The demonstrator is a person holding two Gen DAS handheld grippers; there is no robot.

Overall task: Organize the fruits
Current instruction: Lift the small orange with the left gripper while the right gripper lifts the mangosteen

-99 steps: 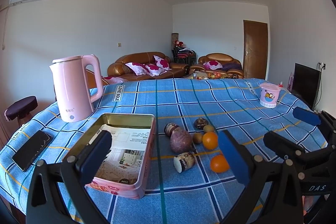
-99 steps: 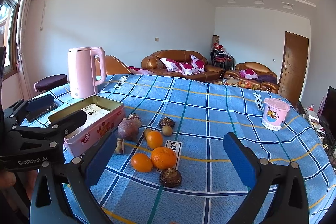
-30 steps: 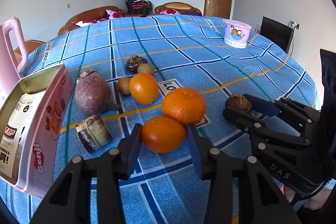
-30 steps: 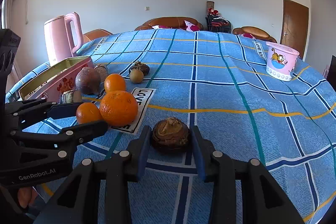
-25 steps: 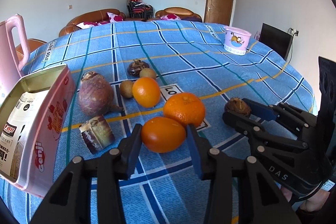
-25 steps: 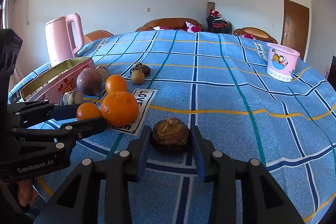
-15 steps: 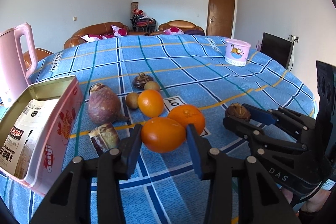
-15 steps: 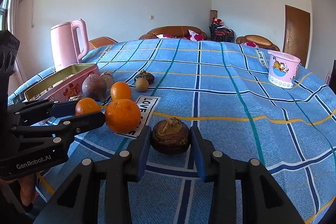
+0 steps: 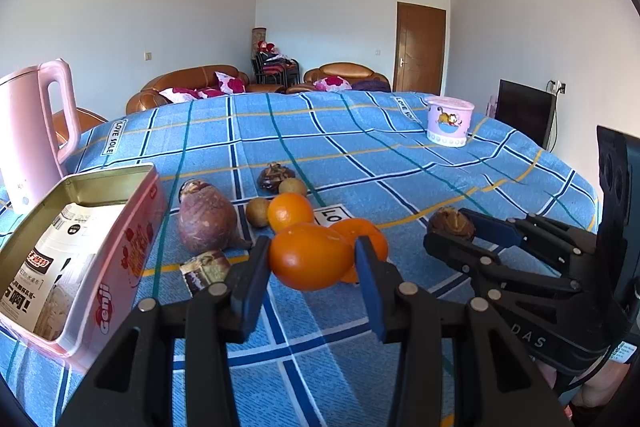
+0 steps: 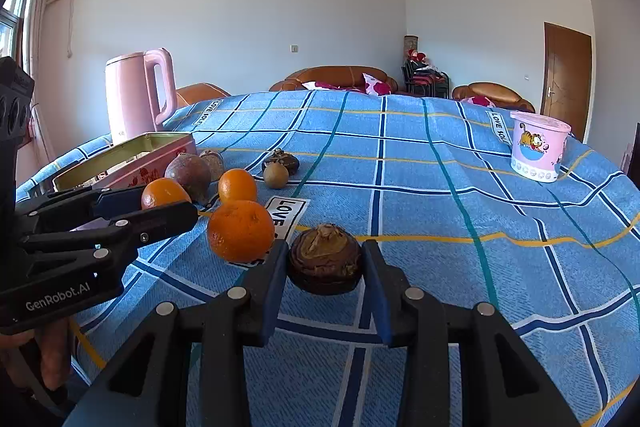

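Far left, the pink kettle stands near the table's left edge, clear of the action. Just inside it sits the open tin, lid off and mouth up; it already holds a printed packet, and to my eye it's the likely home for the fruit.

Moving in: a big purple-brown root lies right beside the tin's long wall, a cut stub in front of it. Behind them, a loose cluster on the blue checked cloth: two small brown fruits, a dark one and a small orange.

Now the left gripper. Its blue pads are clamped on an orange, one on each flank, and the fruit looks lifted just off the cloth, in front of another larger orange that rests on the cloth by the "LOVE" label. Gripping across the widest part should keep a round fruit from rolling out.

Right of that, the right gripper has narrowed onto a dark, ridged brown fruit, pads pressing both sides. Whether it's clear of the cloth, I can't quite call.

Over by the far right edge, a pink cartoon tub stands alone, well apart from everything.
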